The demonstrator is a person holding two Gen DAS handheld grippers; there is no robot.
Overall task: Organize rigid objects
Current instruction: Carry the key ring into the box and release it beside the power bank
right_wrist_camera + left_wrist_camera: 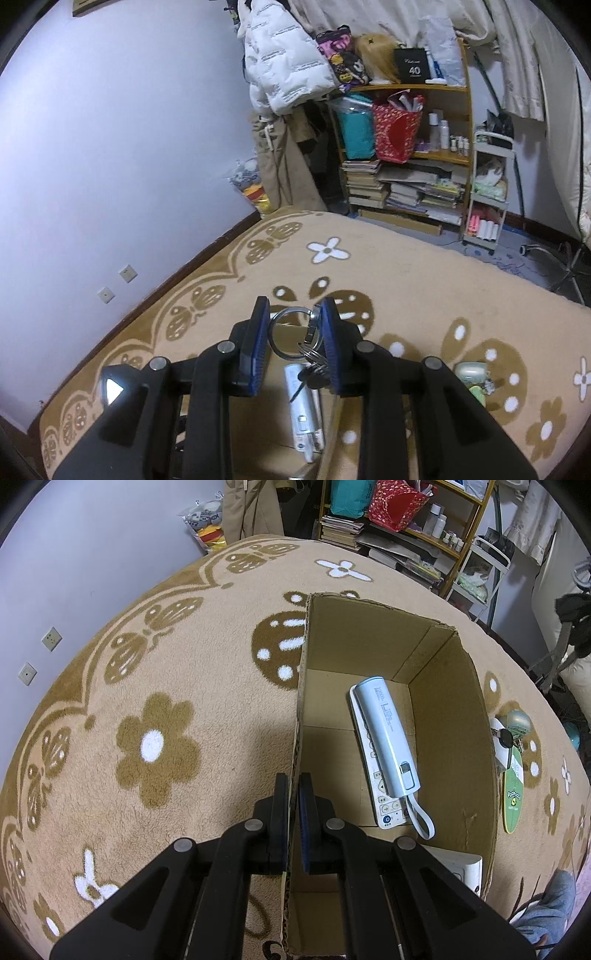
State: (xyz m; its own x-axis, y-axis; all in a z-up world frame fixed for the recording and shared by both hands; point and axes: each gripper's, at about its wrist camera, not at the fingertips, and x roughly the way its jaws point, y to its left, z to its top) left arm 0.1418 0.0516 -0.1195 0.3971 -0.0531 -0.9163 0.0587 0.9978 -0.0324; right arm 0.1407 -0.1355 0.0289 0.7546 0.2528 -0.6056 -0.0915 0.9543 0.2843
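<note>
Right claw [293,332] is clenched on a key ring [291,338]; left claw [294,805] is clamped on the box wall [301,686]. Power bank [389,738] and remote [373,775] are boxed already; some items remain outside.

The right tongs [293,325] grip a metal key ring [290,338] with keys dangling below it, above the open cardboard box [280,417]. Inside the box lies a pale blue power bank [299,398]. The box sits on a flower-patterned rug [424,280].

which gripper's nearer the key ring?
Right. The right gripper holds the key ring between its pads; the left gripper is clamped on the box wall, away from it.
</note>
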